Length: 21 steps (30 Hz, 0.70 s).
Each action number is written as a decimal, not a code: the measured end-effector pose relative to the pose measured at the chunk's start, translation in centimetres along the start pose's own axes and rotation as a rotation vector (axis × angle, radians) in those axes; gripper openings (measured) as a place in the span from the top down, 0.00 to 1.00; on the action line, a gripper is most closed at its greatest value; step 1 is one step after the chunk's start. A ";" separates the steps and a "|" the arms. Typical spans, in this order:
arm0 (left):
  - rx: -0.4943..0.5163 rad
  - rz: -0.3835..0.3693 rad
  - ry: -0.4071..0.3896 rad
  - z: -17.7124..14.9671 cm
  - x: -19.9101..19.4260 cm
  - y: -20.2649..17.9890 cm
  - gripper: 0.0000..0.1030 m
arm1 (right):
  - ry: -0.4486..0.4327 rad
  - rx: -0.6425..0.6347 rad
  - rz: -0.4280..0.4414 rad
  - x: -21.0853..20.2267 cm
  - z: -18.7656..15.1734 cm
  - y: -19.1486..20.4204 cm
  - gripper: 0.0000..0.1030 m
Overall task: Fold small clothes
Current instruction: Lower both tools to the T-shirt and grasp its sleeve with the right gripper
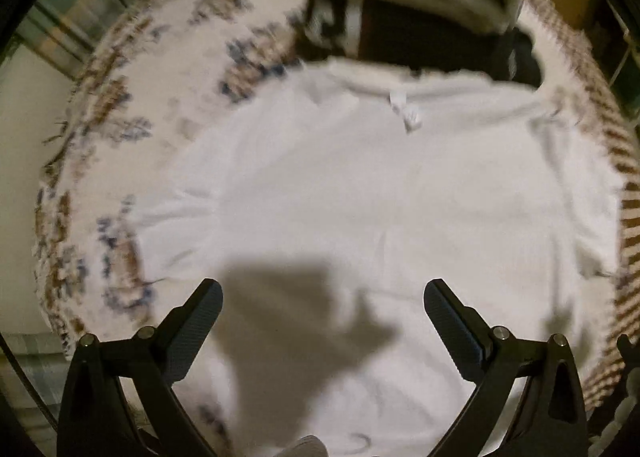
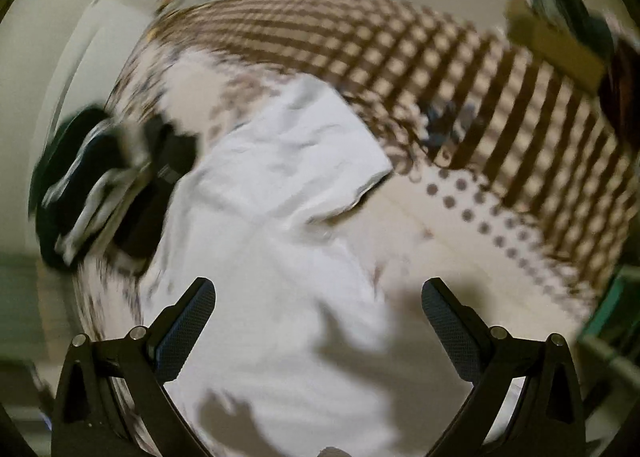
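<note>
Left tongs (image 1: 323,293) and right tongs (image 2: 319,291) both wide, empty, above white shirt (image 1: 360,197); dark pile (image 1: 420,29) beyond blurred.

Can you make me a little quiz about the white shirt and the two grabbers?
1. True or false: the left gripper is shut on the white shirt.
2. What lies beyond the shirt's collar? A) dark clothes pile B) a teddy bear
3. Fill in: the right gripper is ____.

Key: 1 false, it is open and holds nothing; 2 A; 3 open.
</note>
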State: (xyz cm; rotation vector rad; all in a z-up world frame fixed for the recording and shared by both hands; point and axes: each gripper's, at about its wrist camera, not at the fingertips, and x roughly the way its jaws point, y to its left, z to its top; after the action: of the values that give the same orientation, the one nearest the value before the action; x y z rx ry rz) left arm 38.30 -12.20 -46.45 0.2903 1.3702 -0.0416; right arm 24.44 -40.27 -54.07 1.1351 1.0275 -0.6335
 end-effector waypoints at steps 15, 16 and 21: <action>-0.041 -0.012 0.049 1.9 6.7 -3.4 0.00 | -0.197 0.278 0.146 11.4 4.4 -1.4 0.89; -0.055 -0.020 0.049 2.0 6.5 -3.2 0.00 | -0.212 0.263 0.141 11.4 4.7 -0.7 0.90; -0.113 -0.035 0.032 2.1 5.6 -1.4 0.00 | -0.271 0.057 0.074 9.9 6.0 5.7 0.92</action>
State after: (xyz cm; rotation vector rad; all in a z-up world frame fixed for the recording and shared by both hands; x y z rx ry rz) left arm 41.15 -13.24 -51.78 0.1728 1.4039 0.0121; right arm 35.46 -43.23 -60.13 1.0969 0.7366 -0.7385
